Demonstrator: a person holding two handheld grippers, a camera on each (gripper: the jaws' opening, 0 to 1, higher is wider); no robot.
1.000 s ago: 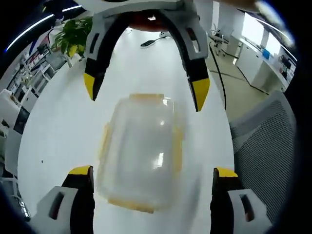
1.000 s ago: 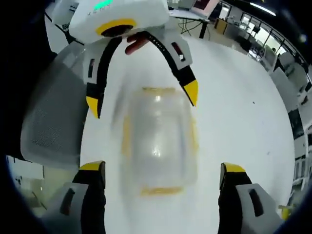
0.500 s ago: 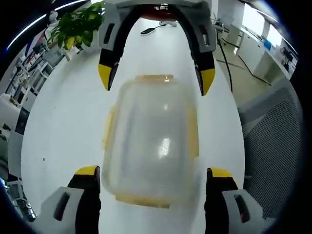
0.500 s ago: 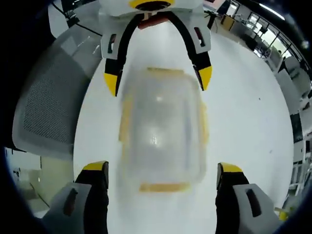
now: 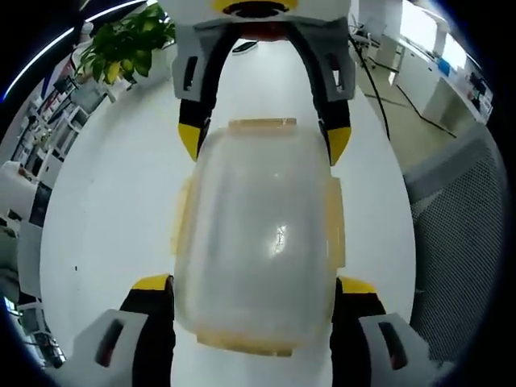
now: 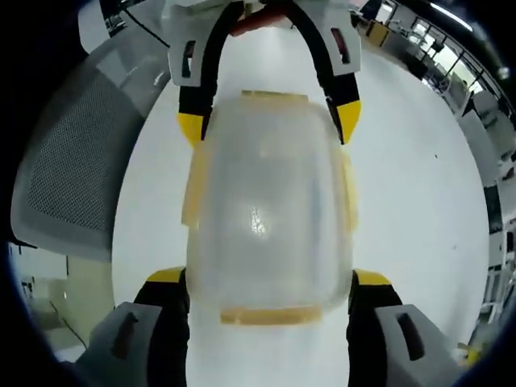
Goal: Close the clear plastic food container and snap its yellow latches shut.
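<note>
The big white oval worktop carries it all, and the clear plastic food container with yellow latches has swelled in both views over the last second: both claws have closed in on it from opposite ends. It sits flat on the worktop, lid already on top, the four yellow latches standing out from the rim, apparently not yet snapped, though the blur leaves that unsure. That reads as the approach done and the latching about to begin.

Left claw comes in low along the container, jaws spread wide, straddling the near end, yellow tips at either corner, gripping nothing. In the right gripper view, the right claw mirrors it from the far end: jaws wide, flanking its near corners, empty. In each view the opposite claw arches over the far end latch, tips beside the far corners.
</note>
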